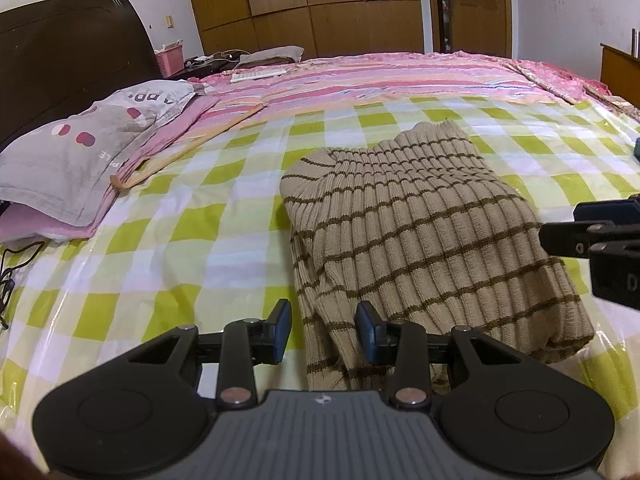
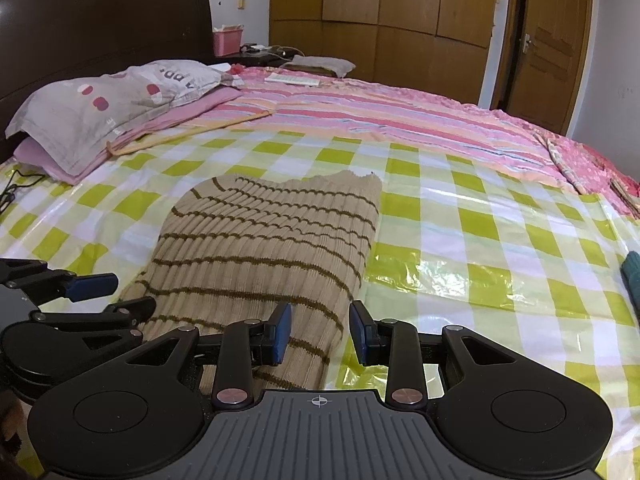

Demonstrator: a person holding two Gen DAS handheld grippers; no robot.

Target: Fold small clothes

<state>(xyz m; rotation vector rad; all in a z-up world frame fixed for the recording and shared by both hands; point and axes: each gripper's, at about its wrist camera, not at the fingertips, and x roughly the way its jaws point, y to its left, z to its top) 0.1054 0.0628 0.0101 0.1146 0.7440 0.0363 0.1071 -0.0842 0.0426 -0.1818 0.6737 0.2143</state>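
A tan sweater [image 1: 420,236] with thin brown stripes lies folded on a bed, on top of a shiny green and white checked sheet [image 1: 168,216]. The sheet is see-through plastic and crinkles near the sweater.

The left tongs [image 1: 323,330] hang just above the near left edge of the sweater. Its blue fingers stand apart. One finger is over the sheet and the other is over the knit. Nothing is pinched between them, so the tongs are released.

The right tongs [image 2: 320,330] hang over the near right corner of the sweater. Its fingers also stand apart, with the sweater's edge under the gap. The pads do not press on the cloth, so these tongs are released too.

The near end of the sweater is hidden behind the bodies of both tongs, so its front edge cannot be seen.

A grey pillow [image 2: 116,100] with red spots sits on pink folded bedding by the dark headboard [image 2: 100,20]. A pink striped blanket [image 2: 380,116] covers the far side of the bed. A small teal thing [image 2: 632,276] is cut off at the right edge, and it is hard to tell what it is.
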